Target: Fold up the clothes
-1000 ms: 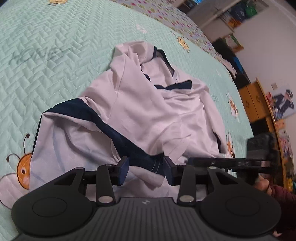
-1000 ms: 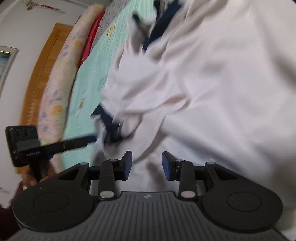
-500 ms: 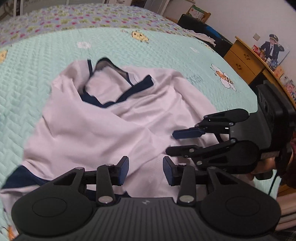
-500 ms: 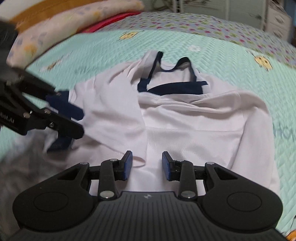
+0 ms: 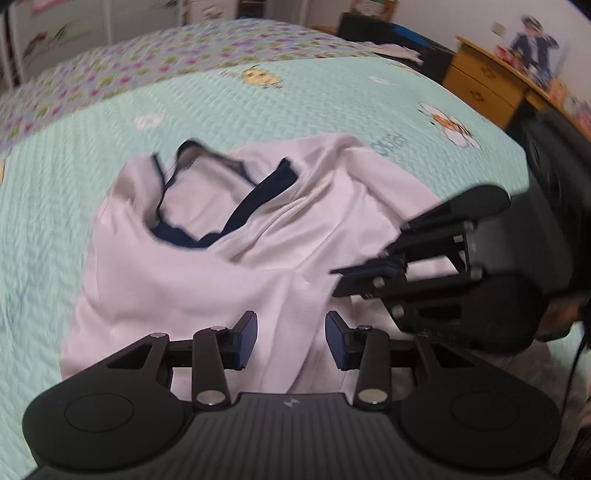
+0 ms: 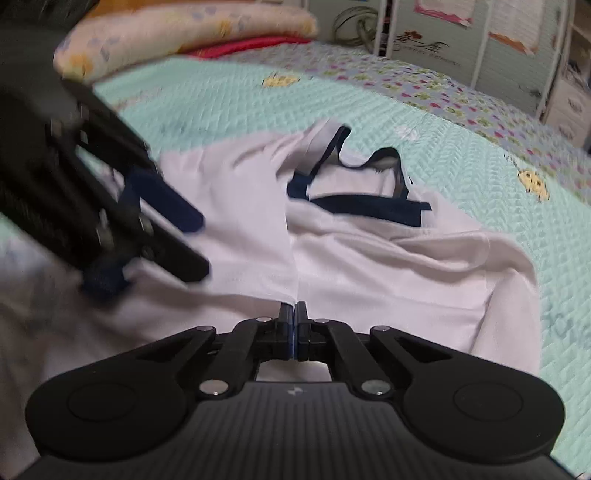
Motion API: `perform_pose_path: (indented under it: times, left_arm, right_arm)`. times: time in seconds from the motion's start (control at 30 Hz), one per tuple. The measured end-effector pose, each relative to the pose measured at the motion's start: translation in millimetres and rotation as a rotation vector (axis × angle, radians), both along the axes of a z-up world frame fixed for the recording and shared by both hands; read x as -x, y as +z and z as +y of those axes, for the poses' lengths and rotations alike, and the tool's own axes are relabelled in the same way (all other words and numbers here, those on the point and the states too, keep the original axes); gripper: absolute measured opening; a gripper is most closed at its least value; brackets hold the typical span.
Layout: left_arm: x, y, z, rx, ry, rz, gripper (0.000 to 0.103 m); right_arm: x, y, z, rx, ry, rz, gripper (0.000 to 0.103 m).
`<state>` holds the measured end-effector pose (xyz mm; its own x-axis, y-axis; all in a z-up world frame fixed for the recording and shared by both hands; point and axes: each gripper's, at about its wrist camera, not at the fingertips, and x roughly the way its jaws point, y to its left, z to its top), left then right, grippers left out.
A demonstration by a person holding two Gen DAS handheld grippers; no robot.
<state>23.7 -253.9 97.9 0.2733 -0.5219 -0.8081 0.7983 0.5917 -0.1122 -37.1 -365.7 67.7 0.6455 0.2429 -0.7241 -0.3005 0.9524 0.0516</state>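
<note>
My right gripper [image 6: 294, 314] pinches the white shirt [image 6: 369, 266] hem just ahead, to carry a fold; my left gripper [image 5: 290, 338] gapes, empty, over cloth, ready to clamp

Our left gripper [image 5: 291, 339] hangs with jaws parted; our right gripper [image 6: 292, 332], just beside it, is pinched closed

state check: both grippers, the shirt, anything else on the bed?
left gripper: open, holding nothing, above the shirt's near edge
right gripper: shut on the shirt's near edge
shirt: white with navy trim, crumpled, not folded, collar at the far end
quilt: spread flat under the shirt
pillow: lying at the bed's far edge
</note>
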Motion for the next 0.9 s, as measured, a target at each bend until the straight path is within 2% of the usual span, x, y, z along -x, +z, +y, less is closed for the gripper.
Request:
perform_pose_path:
  times: [0.07, 0.13, 0.3, 0.43, 0.57, 0.73, 0.77, 0.8, 0.83, 0.9]
  left_arm:
    - [2, 3, -5, -0.009, -0.021, -0.043, 0.043]
    - [2, 7, -8, -0.016, -0.026, -0.089, 0.043]
    - [-8, 15, -6, -0.013, -0.019, -0.126, 0.043]
    - [-11, 16, -4, -0.015, -0.023, -0.175, 0.042]
    - [-19, 16, 4, -0.025, 0.008, -0.163, 0.040]
    - [-22, 14, 9, -0.021, 0.002, -0.152, 0.037]
    - [-23, 13, 10, -0.007, -0.003, -0.146, 0.025]
    - [-24, 11, 11, 0.006, -0.008, -0.141, 0.000]
    - [-28, 11, 12, 0.030, -0.002, -0.120, 0.000]
    - [-35, 14, 18, 0.070, 0.057, -0.130, 0.000]
  right_arm:
    - [-5, 9, -6, -0.075, -0.032, 0.010, 0.000]
    - [-9, 18, -7, -0.110, -0.033, 0.002, 0.000]
    - [-19, 41, -8, -0.189, -0.033, -0.024, 0.000]
    - [-27, 49, 0, -0.185, -0.010, -0.047, 0.000]
    - [-30, 46, 6, -0.130, -0.008, -0.068, 0.000]
    - [-28, 46, 14, -0.119, 0.024, -0.068, 0.000]
    - [-28, 46, 16, -0.111, 0.032, -0.070, 0.000]
    - [-28, 46, 17, -0.110, 0.037, -0.071, 0.000]
    - [-28, 46, 18, -0.111, 0.039, -0.070, 0.000]
    - [-29, 48, 19, -0.116, 0.034, -0.083, 0.000]
